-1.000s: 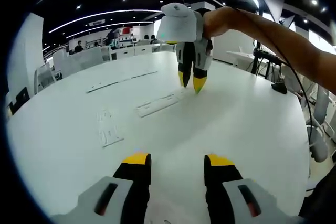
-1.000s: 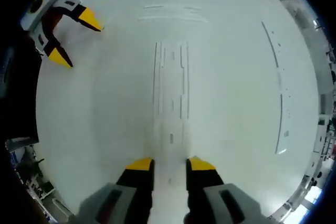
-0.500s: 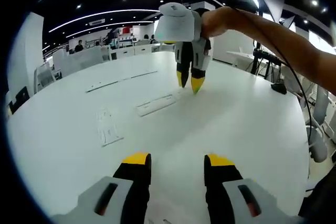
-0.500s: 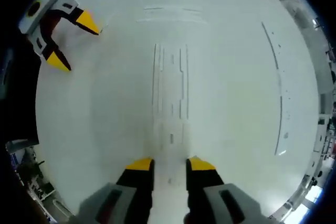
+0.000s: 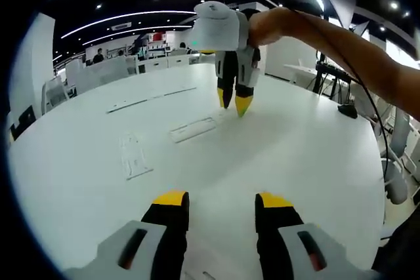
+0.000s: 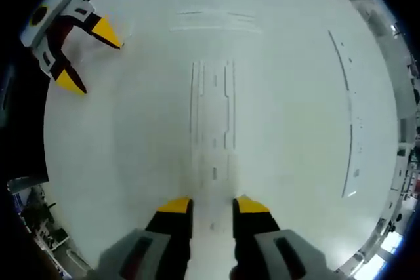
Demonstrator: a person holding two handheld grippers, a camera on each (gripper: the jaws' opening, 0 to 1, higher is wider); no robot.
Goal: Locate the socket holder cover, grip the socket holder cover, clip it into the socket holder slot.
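table (image 5: 315, 155): white, broad, matte; bears all items. small clear piece (image 5: 133, 157): far left in the left gripper view, flat on the table, transparent, detail too faint to name. long strip (image 5: 152, 97): thin white rail lying farther back, well apart from the rest; in the right gripper view it seems to be the curved line at the right edge (image 6: 351, 129), though i cannot be sure. holder (image 5: 193, 129): flat white slotted piece mid-table, just left of and below the right gripper's tips; in the right gripper view it lies straight ahead along the jaw line (image 6: 213, 113), long, narrow, with parallel rails and small slots. which of these white parts is the cover and which the slotted holder cannot be told. second faint strip (image 6: 213, 20): beyond the holder's far end, lying crosswise. left gripper (image 5: 216, 202): jaws spread, nothing between, low over the near table; seen also at upper left of the right gripper view (image 6: 80, 54). right gripper (image 5: 233, 104): hangs tip-down above the table near the holder's end, jaws set narrowly apart, nothing pinched; in its own view (image 6: 213, 205) the gap is empty. person's forearm (image 5: 341, 47): reaches in from the right. handling, judged: thin moulded plastic, light, somewhat flexible, smooth and liable to skid on the table; lies flat, so take it across its narrow width by the long edges near one end, lightly, to avoid bowing or snapping the clips.
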